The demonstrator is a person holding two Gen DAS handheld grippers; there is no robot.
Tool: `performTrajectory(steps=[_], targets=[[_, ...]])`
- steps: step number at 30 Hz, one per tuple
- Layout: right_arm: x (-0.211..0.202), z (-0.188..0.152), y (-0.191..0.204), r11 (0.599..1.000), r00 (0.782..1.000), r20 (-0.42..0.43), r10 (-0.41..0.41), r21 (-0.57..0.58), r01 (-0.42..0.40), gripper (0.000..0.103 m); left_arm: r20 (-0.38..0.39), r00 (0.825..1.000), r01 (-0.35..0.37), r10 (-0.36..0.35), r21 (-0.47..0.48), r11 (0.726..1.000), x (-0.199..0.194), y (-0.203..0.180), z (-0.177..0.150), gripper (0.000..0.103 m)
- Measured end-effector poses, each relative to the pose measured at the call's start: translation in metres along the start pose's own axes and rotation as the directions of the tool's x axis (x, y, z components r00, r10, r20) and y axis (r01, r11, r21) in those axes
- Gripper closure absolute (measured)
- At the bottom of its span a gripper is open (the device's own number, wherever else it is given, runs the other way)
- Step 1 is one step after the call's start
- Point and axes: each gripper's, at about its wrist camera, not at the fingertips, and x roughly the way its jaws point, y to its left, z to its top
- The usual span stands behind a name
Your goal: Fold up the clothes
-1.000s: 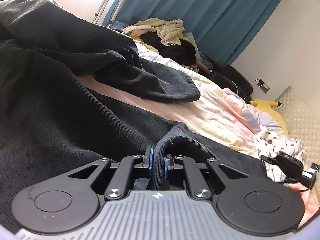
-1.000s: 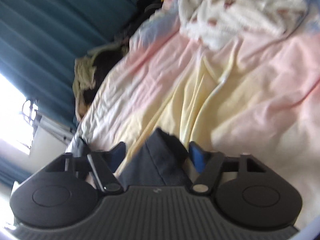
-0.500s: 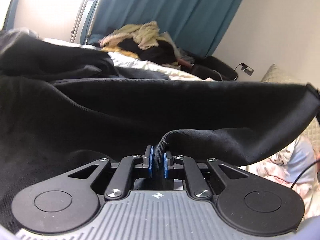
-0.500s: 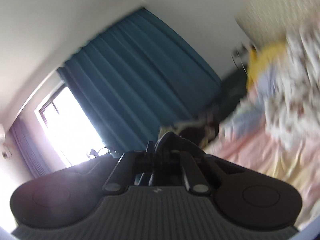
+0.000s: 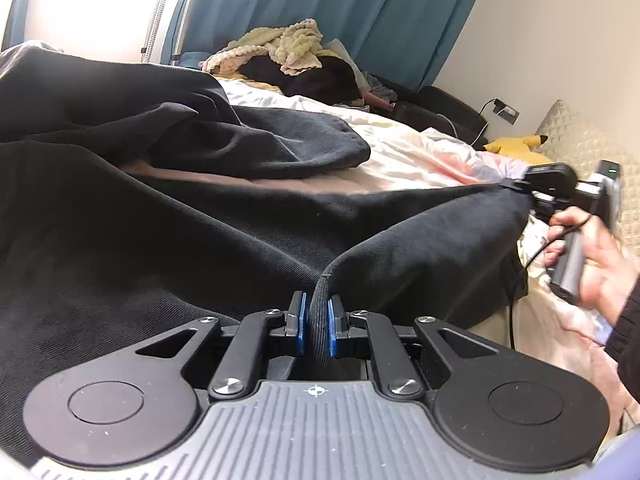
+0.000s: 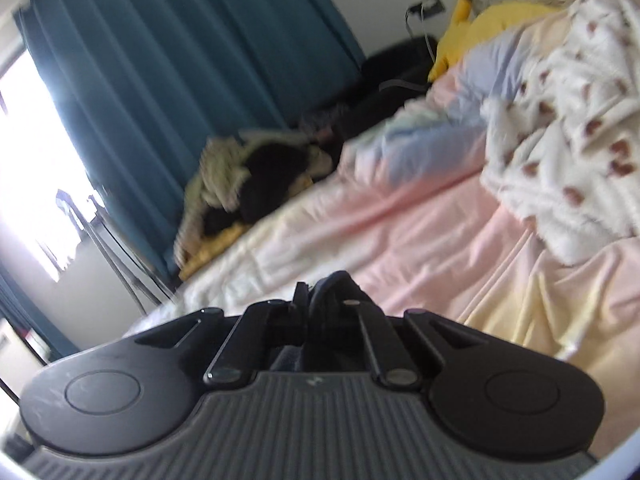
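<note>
Black garment stretched between left hand-held gripper and right hand-held gripper, both clamped on its edge.

Daylight is entering through a window at upper left of the left wrist view and is blowing out to pure white there. The same window is glaring at the left edge of the right wrist view. The black garment is reading as near-solid dark, with weave showing only close to the lens. The left wrist view is staying sharp, except for the motion-smeared hand at right. The right wrist view is blurring throughout. Fisheye curvature is bending the teal curtain and darkening the corners.
</note>
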Motion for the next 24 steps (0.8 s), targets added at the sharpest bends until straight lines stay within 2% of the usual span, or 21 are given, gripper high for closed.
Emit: performTrajectory(steps=[4,5,6,7,8,11,14,18,21,24], targets=[[0.044,-0.013,-0.009,0.997,0.998,-0.054,0.03,-0.07,-0.034,0.093,-0.007,0.999,-0.036,0.036,0.016,0.999,0.012,-0.002,-0.003,0.09],[0.048,-0.015,-0.013,0.997,0.997,-0.065,0.051,-0.059,-0.055,0.081,-0.015,0.999,-0.048,0.049,0.013,0.999,0.016,-0.002,-0.003,0.088],[0.049,-0.015,-0.016,0.997,0.996,-0.064,0.063,-0.036,-0.065,0.049,-0.022,0.998,-0.053,0.053,0.002,0.999,0.018,-0.001,-0.003,0.085],[0.05,-0.015,-0.02,0.997,0.995,-0.062,0.075,-0.013,-0.076,0.035,-0.028,0.998,-0.052,0.052,-0.008,0.999,0.021,0.0,-0.003,0.085],[0.047,-0.015,-0.024,0.996,0.994,-0.052,0.093,0.0,-0.093,0.027,-0.031,0.998,-0.054,0.053,-0.016,0.998,0.022,0.001,-0.003,0.084],[0.035,-0.002,-0.028,0.995,0.994,-0.044,0.101,0.0,-0.101,0.028,-0.033,0.998,-0.063,0.062,-0.021,0.998,0.025,0.004,-0.003,0.084],[0.007,0.008,-0.039,0.992,0.995,-0.038,0.087,0.09,-0.083,0.028,-0.025,0.998,-0.065,0.065,-0.011,0.998,0.023,0.002,-0.003,0.084],[-0.017,-0.006,-0.058,0.972,0.986,-0.167,0.021,0.233,0.018,0.028,-0.013,0.998,-0.069,0.069,0.015,0.998,0.015,-0.004,-0.004,0.084],[-0.032,-0.021,-0.07,0.939,0.962,-0.271,-0.017,0.326,0.109,0.028,-0.002,0.998,-0.069,0.069,0.032,0.997,0.007,-0.008,-0.005,0.084],[-0.039,-0.036,-0.07,0.919,0.945,-0.324,-0.044,0.359,0.166,0.03,-0.015,0.999,-0.047,0.048,0.064,0.997,0.002,-0.013,-0.008,0.084]])
